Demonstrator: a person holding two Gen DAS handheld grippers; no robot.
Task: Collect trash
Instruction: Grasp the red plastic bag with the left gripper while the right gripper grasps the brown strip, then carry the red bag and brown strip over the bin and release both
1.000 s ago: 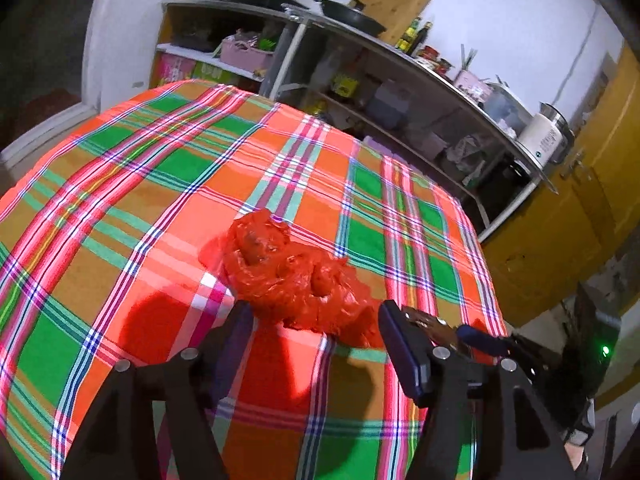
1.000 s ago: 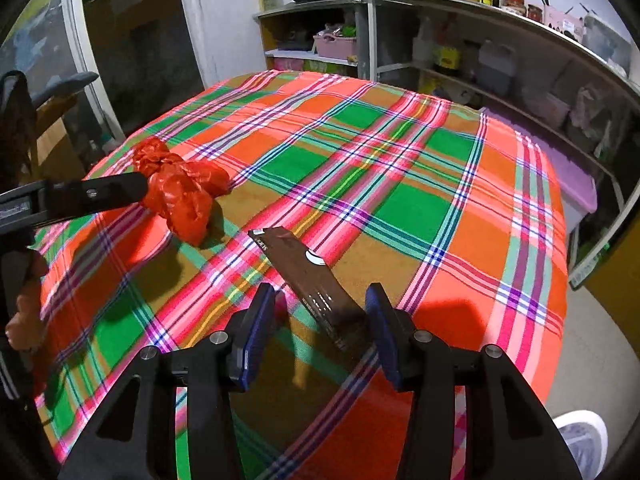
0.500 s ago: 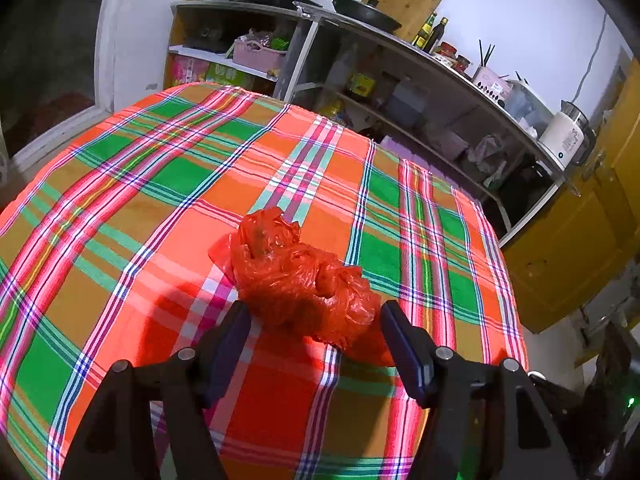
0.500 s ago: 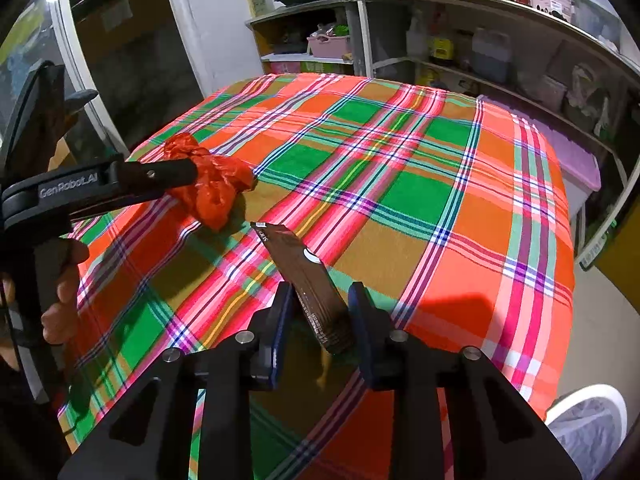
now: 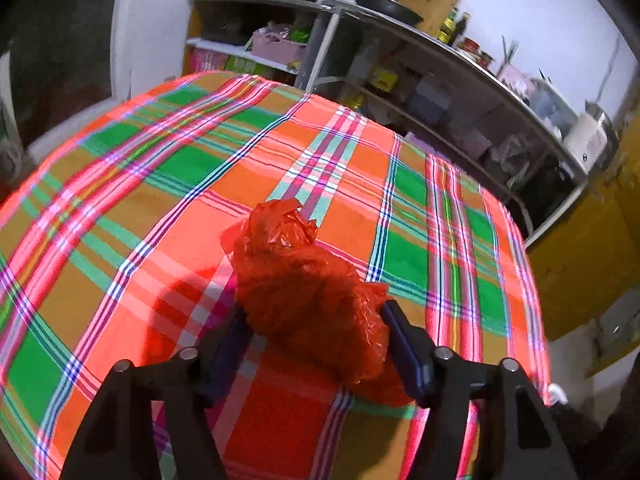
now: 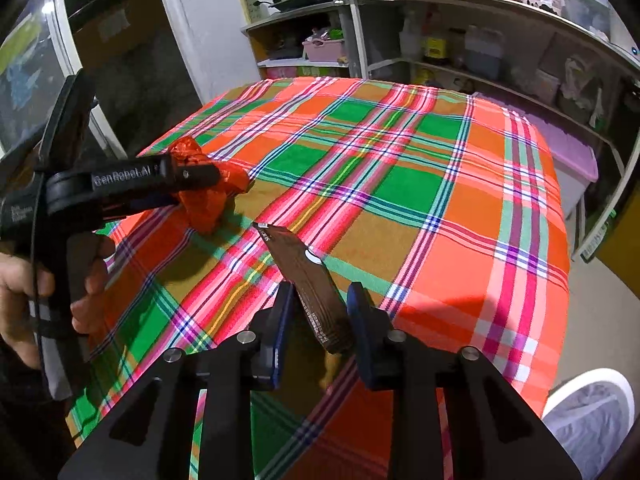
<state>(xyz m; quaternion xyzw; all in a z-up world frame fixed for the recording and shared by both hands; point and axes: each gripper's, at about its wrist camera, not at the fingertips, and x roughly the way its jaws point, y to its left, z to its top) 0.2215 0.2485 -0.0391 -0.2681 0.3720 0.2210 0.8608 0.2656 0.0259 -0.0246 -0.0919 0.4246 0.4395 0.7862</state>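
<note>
Plaid tablecloth point(image 6: 440, 216) under both my tools: my left gripper point(image 5: 316, 344), jaws wide and just narrowing, straddles the red bag point(image 5: 308, 292), while my right gripper point(image 6: 320, 316) pinches the brown wrapper point(image 6: 308, 280).

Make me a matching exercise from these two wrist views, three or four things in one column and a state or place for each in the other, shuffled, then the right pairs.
1. red plastic bag
2. brown wrapper
3. frying pan
4. tablecloth

a. on top of the shelf
b. plaid, covering the table
c. between the left gripper's open jaws
d. between the right gripper's jaws

Pairs: 1-c, 2-d, 3-a, 4-b
</note>
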